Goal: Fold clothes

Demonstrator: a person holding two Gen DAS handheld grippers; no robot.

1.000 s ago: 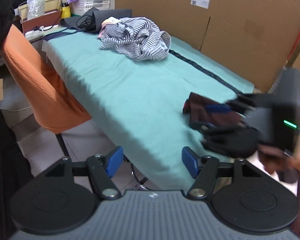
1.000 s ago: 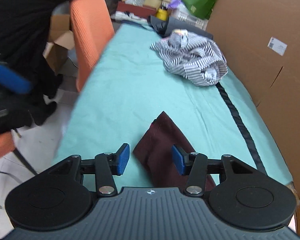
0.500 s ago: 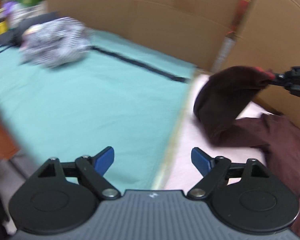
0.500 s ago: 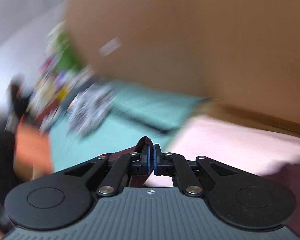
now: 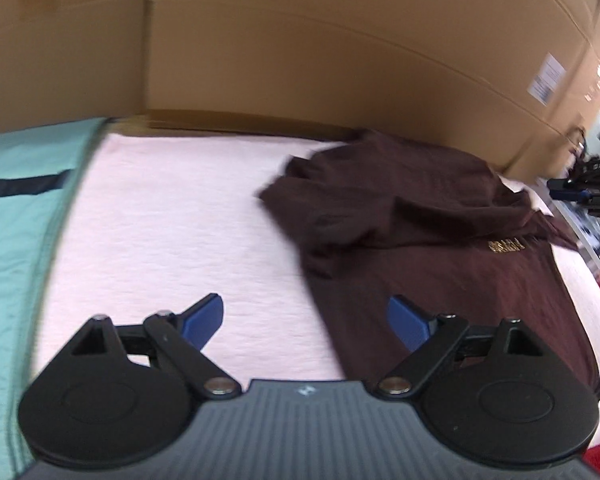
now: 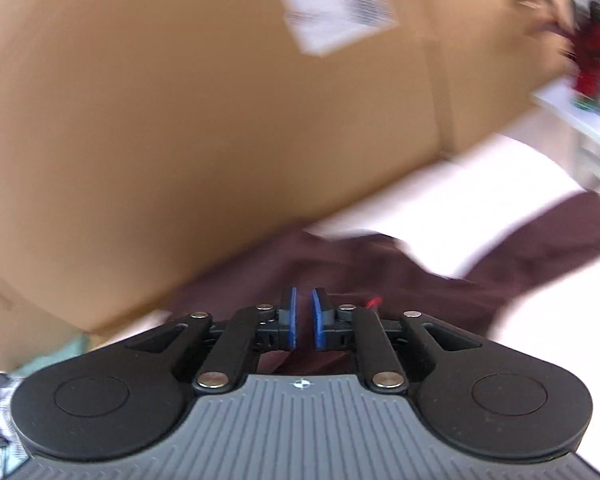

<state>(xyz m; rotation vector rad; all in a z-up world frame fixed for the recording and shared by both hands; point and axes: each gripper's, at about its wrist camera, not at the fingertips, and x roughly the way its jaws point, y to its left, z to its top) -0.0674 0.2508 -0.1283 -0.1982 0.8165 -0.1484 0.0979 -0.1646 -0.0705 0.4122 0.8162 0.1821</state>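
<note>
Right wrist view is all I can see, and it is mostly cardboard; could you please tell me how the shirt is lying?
Observer: The dark red shirt lies rumpled on the pink cloth, its far part bunched over itself.
Operator: Thank you. Where is the left gripper?
Observer: The left gripper is open and gripping nothing, held over the shirt's near left edge.
Operator: Is there any print to tell which face is up?
Observer: Yes, gold lettering shows on top, partly covered by the bunched folds.
</note>
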